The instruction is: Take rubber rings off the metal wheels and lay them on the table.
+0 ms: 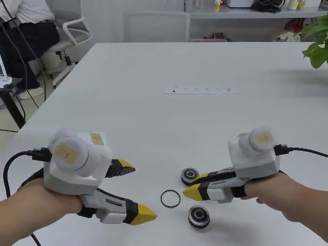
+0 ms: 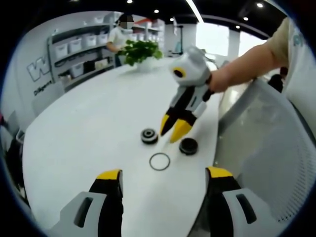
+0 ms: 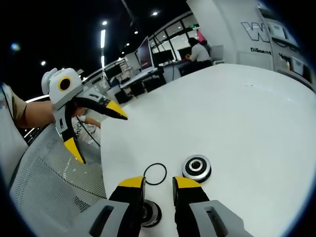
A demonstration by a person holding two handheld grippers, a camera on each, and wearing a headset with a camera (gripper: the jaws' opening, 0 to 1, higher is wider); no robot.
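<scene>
A loose black rubber ring (image 1: 170, 199) (image 2: 159, 161) (image 3: 155, 174) lies flat on the white table (image 1: 169, 128). Two metal wheels rest beside it, one farther away (image 1: 189, 176) (image 2: 149, 136) (image 3: 197, 168) and one nearer me (image 1: 198, 216) (image 2: 188, 146). In the right gripper view the nearer wheel (image 3: 150, 213) is partly hidden behind a jaw. My right gripper (image 1: 195, 185) (image 3: 158, 185) (image 2: 173, 131) hovers just right of the ring between the wheels, its jaws a narrow gap apart and holding nothing. My left gripper (image 1: 136, 190) (image 2: 165, 177) (image 3: 98, 136) is wide open and empty, left of the ring.
A white labelled strip (image 1: 201, 90) lies mid-table. A potted plant (image 1: 318, 43) stands at the far right edge. A seated person (image 1: 25, 25) and chairs are beyond the table's left corner. A mesh chair back (image 2: 266, 148) is close behind the near edge.
</scene>
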